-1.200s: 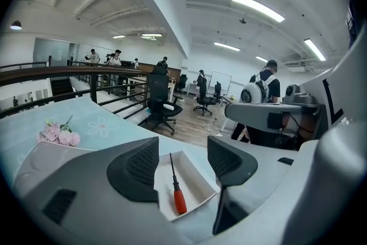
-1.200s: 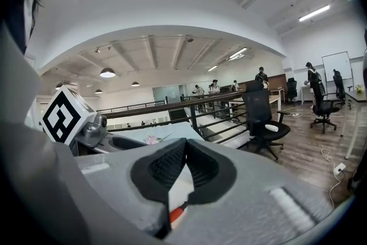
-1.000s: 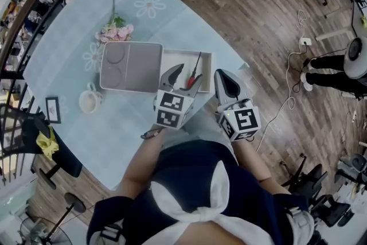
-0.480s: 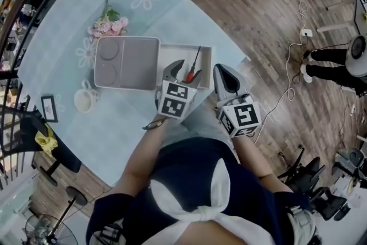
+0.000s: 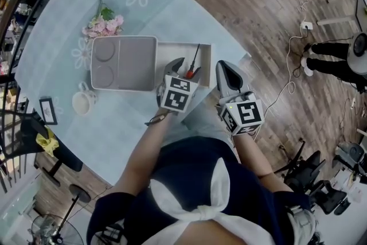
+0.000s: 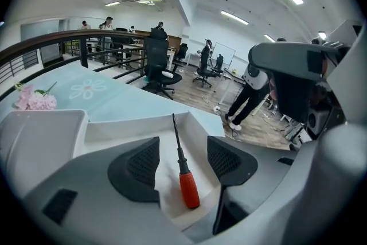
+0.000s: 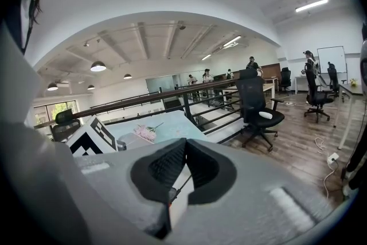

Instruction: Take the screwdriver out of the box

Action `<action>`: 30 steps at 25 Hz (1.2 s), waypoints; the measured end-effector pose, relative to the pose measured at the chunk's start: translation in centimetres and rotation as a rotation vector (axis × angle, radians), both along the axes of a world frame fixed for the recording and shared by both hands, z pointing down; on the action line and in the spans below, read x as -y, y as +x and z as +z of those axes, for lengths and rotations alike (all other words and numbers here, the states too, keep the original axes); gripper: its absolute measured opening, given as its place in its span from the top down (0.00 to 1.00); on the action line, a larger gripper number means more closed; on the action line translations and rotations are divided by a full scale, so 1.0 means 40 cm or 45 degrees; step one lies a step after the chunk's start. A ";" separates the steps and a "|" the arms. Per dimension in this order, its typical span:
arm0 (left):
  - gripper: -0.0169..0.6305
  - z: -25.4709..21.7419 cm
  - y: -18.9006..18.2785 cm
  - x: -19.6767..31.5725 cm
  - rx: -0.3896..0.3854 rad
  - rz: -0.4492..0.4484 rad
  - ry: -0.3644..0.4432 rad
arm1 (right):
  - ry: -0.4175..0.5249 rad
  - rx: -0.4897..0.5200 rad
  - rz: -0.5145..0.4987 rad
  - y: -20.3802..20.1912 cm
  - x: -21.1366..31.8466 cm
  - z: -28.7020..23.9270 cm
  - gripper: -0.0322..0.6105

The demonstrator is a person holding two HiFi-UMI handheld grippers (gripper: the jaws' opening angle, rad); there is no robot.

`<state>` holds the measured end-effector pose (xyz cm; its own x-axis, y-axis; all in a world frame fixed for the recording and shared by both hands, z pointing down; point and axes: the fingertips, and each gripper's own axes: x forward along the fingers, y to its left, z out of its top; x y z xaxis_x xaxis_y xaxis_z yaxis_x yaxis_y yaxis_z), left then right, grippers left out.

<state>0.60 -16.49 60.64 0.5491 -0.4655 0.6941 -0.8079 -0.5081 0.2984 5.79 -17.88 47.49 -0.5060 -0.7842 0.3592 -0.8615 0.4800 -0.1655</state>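
A plank floor of brown wood fills the right side of the head view. A pale blue-green table, smooth and printed with white daisy shapes, fills the left.

Upper centre on the table lies a pale grey tray with rounded corners and two round hollows along its left side. Touching its right edge is the box, white, shallow, open-topped and straight-walled.

The left gripper is a grey moulded shell with black ribbed pads. It reaches over the near wall of the box. In the left gripper view its jaws stand wide apart, one on either side of the screwdriver, clear of it on both sides. The right gripper sits just right of the box, off the table edge. Its ribbed pads meet at the tips, with nothing held between them.

The screwdriver lies inside the box on its floor, near the right wall. It has a glossy red handle toward the person, a black collar, and a thin dark shaft pointing away.

In the head view the left gripper covers the box's near wall and part of the handle. In the right gripper view only a sliver of shaft and a speck of red show through the gap below the pads. The table's far corner is cut off by the frame.
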 end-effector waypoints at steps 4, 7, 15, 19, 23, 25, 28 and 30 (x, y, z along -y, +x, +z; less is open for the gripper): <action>0.57 0.023 0.003 0.004 0.005 0.010 -0.038 | 0.000 0.008 0.009 -0.002 0.009 -0.002 0.95; 0.58 0.042 0.005 0.005 0.016 0.018 -0.067 | -0.005 0.011 0.016 0.003 0.013 0.003 0.95; 0.59 0.077 0.016 0.009 0.026 0.047 -0.115 | -0.021 -0.007 0.021 0.008 0.021 0.023 0.95; 0.61 0.091 0.017 0.010 0.047 0.059 -0.142 | -0.023 -0.005 0.023 0.007 0.022 0.027 0.95; 0.66 0.117 0.019 0.006 0.065 0.060 -0.181 | -0.024 -0.005 0.027 0.012 0.019 0.030 0.95; 0.66 0.115 0.023 0.005 0.074 0.080 -0.201 | -0.025 -0.006 0.028 0.015 0.017 0.033 0.95; 0.67 0.122 0.027 0.003 0.095 0.099 -0.221 | -0.028 -0.005 0.030 0.018 0.018 0.035 0.95; 0.68 0.136 0.028 -0.001 0.115 0.106 -0.233 | -0.029 -0.004 0.032 0.018 0.017 0.035 0.95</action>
